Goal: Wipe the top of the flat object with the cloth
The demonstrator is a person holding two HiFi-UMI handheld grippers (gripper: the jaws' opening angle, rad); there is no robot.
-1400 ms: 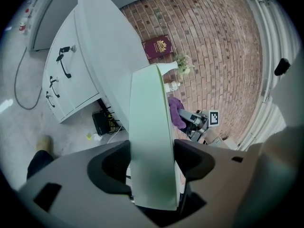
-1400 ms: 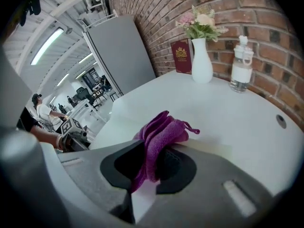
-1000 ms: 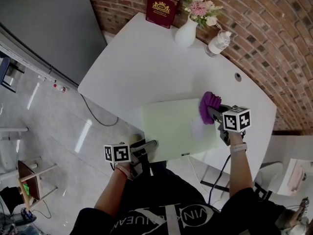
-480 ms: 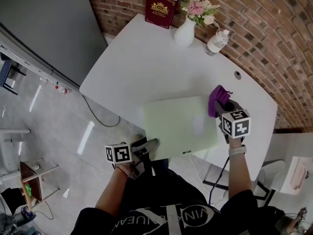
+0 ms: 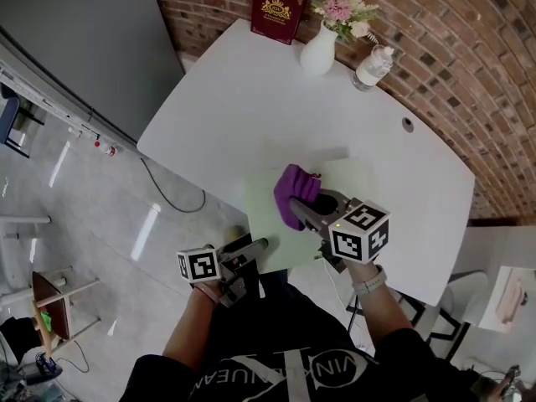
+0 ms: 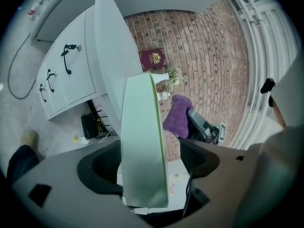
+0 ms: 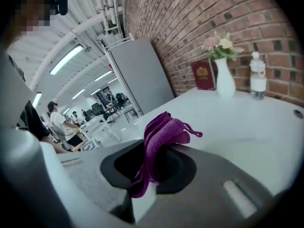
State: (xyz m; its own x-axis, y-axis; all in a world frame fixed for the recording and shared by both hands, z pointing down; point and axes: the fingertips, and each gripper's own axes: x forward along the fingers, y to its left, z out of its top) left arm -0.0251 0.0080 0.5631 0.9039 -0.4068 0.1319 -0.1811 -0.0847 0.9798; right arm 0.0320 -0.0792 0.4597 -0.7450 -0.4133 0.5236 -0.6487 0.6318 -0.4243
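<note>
Head view shows the pale green flat object [image 5: 261, 224] lying on the white table [image 5: 251, 99], close to the table's near edge. The purple cloth [image 5: 293, 195] sits over the left-middle part of its top, bunched up and clamped between the jaws of the right gripper [image 5: 308, 210]; the right gripper view shows the folds pinched tight, with a loose end hanging down past the jaws. A second ago the cloth was at the far right corner of the flat object, and half a second ago it was just off the right edge, so the right gripper has swept across the top toward the left.

At the near-left corner, the left gripper [image 5: 249, 248] stays about where it was. Its jaws have just been opening wider, and the left gripper view shows the edge of the flat object standing between them with a gap on the right side, so the pads are not pressing on it.

Farther back along the brick wall [image 5: 469, 74] stand a dark red book [image 5: 279, 11], a white vase with flowers [image 5: 319, 53] and a clear bottle [image 5: 373, 67], all where they were.
</note>
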